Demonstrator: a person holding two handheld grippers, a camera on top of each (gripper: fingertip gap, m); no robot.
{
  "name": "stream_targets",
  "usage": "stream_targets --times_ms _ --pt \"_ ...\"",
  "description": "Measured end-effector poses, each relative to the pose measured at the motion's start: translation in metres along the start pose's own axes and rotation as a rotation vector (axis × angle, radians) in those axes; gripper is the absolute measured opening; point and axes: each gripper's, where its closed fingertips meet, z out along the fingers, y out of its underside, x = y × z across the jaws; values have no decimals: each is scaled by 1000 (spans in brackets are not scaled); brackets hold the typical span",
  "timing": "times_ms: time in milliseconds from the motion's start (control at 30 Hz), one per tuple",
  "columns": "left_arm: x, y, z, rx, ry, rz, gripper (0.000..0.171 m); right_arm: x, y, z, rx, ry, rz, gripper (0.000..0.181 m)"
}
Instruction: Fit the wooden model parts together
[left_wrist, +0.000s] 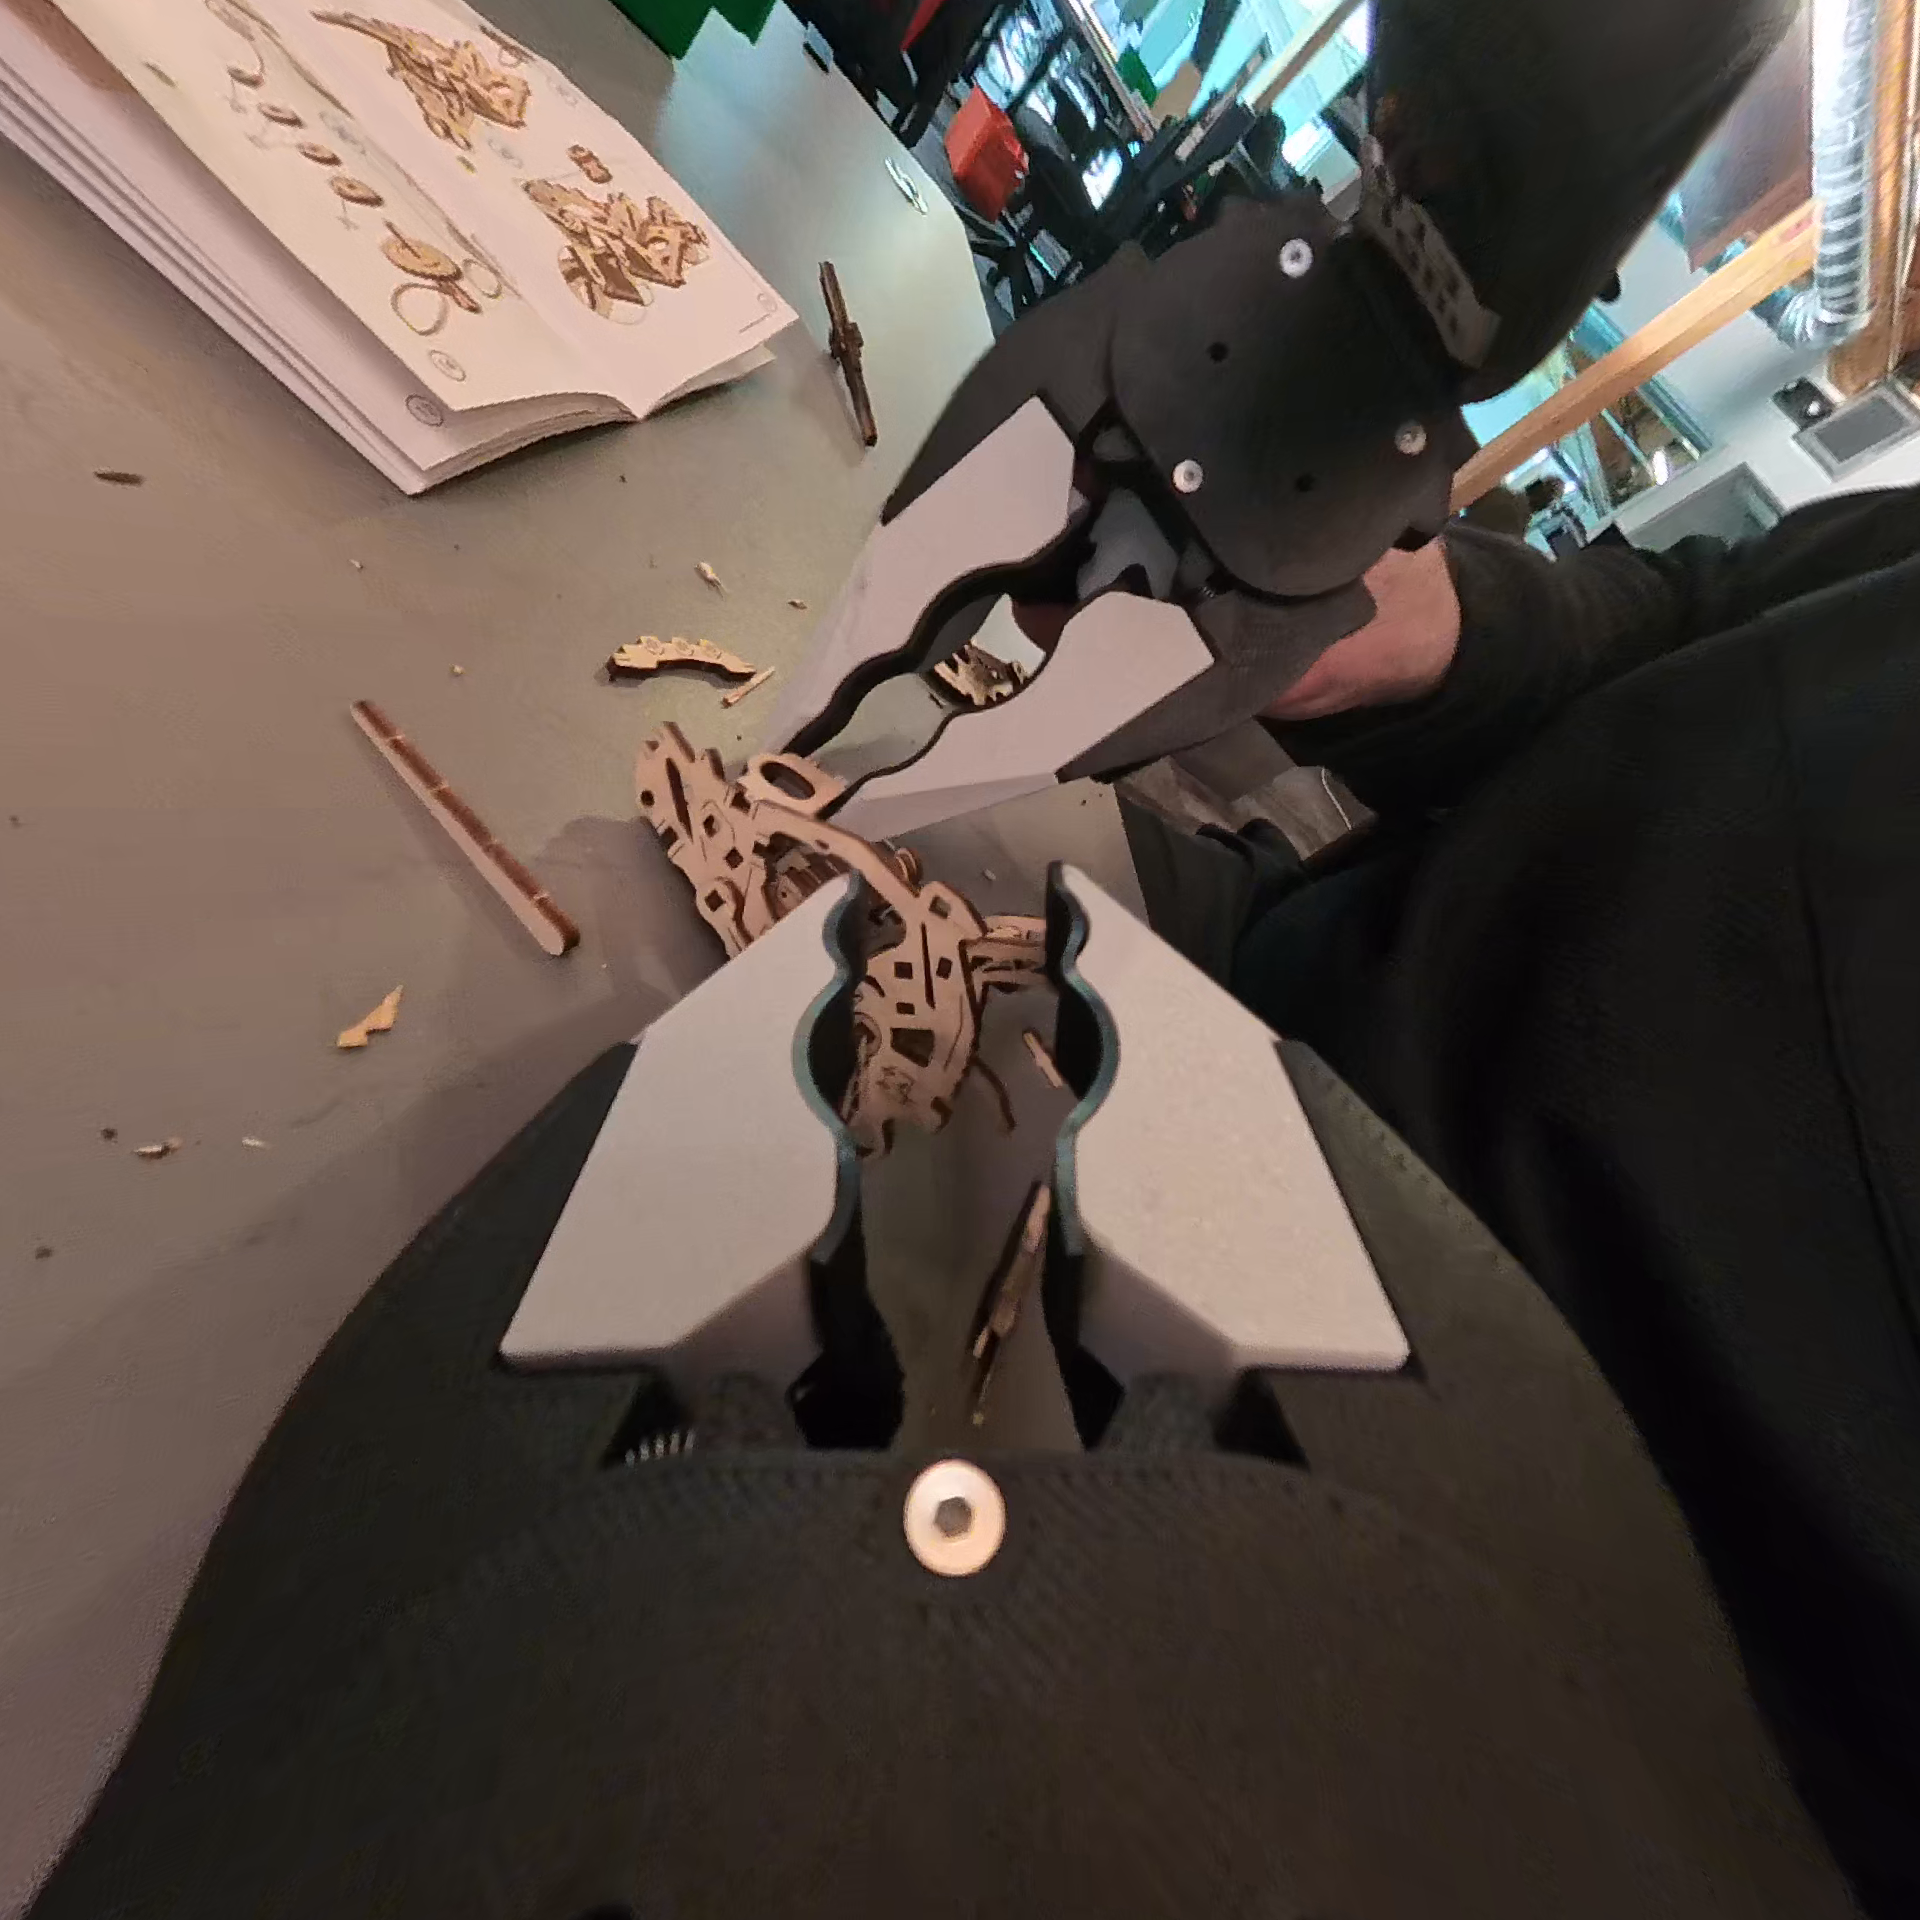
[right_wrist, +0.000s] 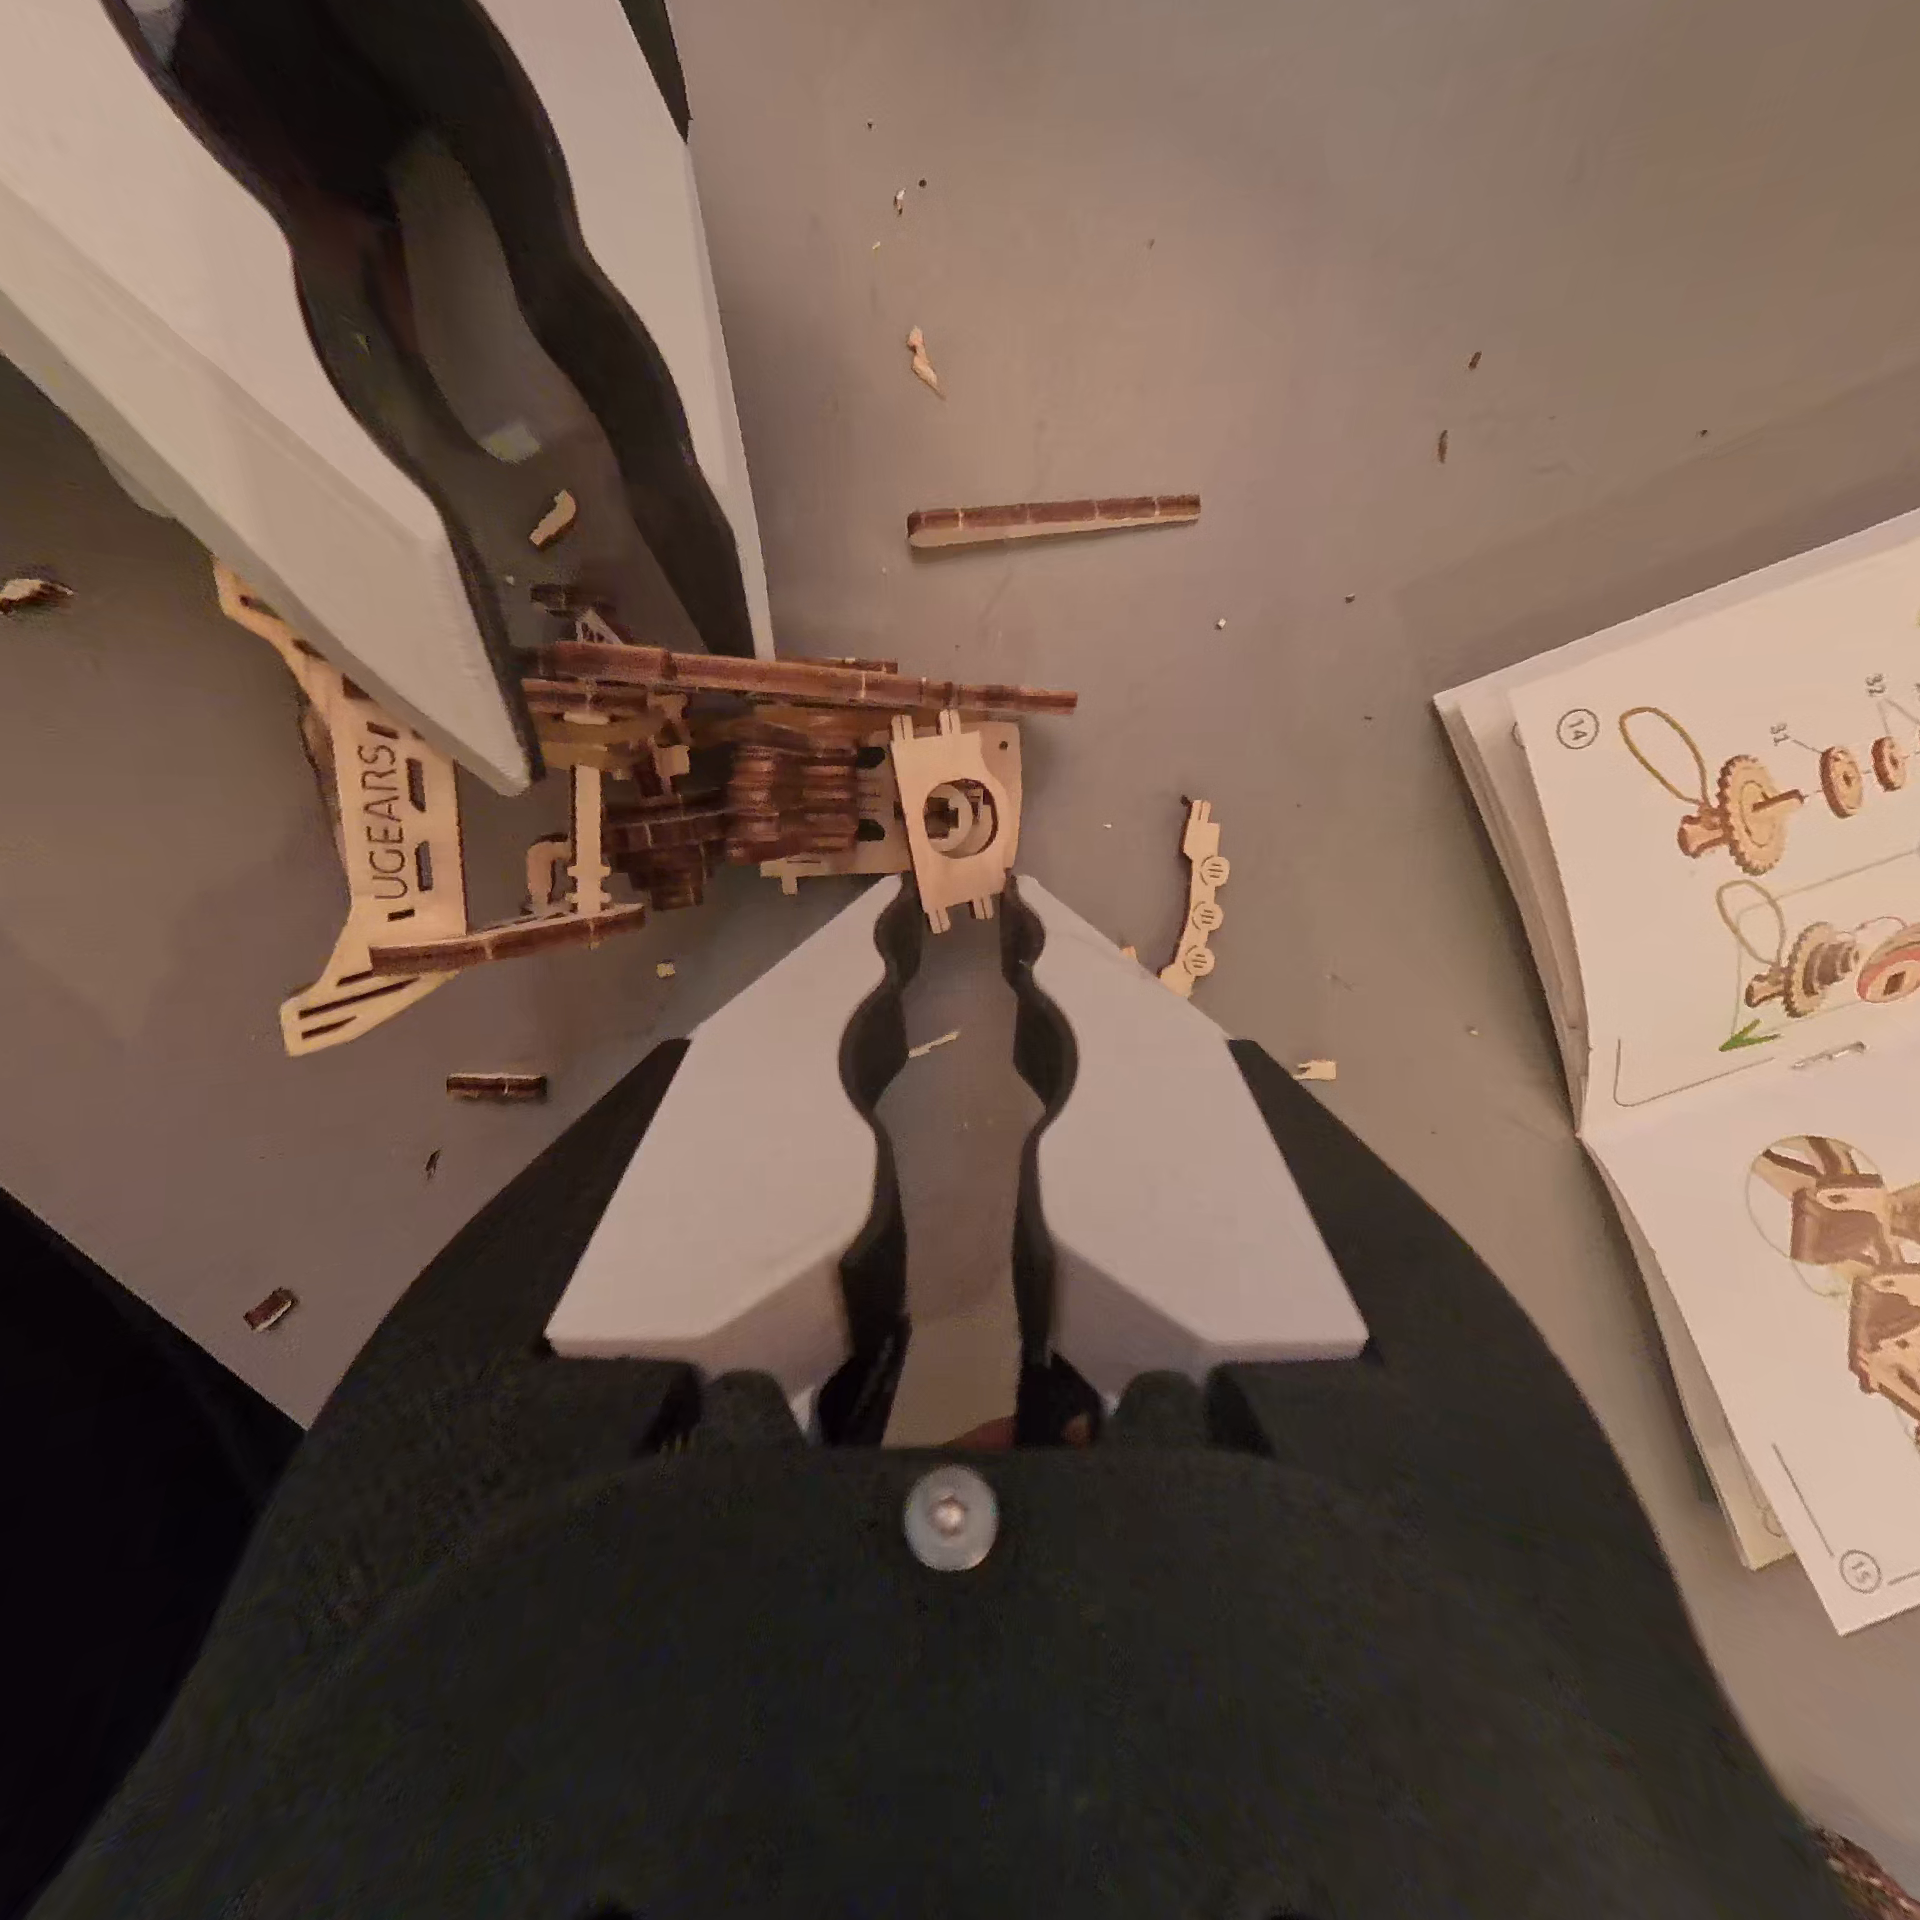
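A partly built wooden model (left_wrist: 914, 987) of gears and side plates lies on the grey table (left_wrist: 260, 883). My left gripper (left_wrist: 956, 904) is closed across its body, and both pads touch it. In the right wrist view the model (right_wrist: 727, 790) is at centre left, with the left gripper over its left part. My right gripper (right_wrist: 961, 899) is shut on the tabs of a small wooden plate (right_wrist: 956, 821) with a round hole, held against the model's right end. In the left wrist view the right gripper (left_wrist: 821, 774) reaches in from the upper right.
An open instruction booklet (left_wrist: 416, 208) lies at the far left and also shows in the right wrist view (right_wrist: 1714, 987). A notched stick (right_wrist: 1049, 520), a curved part (right_wrist: 1200, 904), a cross-shaped part (left_wrist: 847, 353) and small scraps lie around. A person's hand (left_wrist: 1361, 644) is at right. The gap from one gripper's tips to the other's is roughly 6 cm.
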Motion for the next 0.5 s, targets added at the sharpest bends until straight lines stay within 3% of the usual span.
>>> stream_targets --times_ms 167,500 --pt "-3 3 2 -11 -30 -14 35 -3 -1 1 2 8 1 12" --pt "-8 -2 3 29 -32 -88 20 -1 -3 3 13 52 3 12"
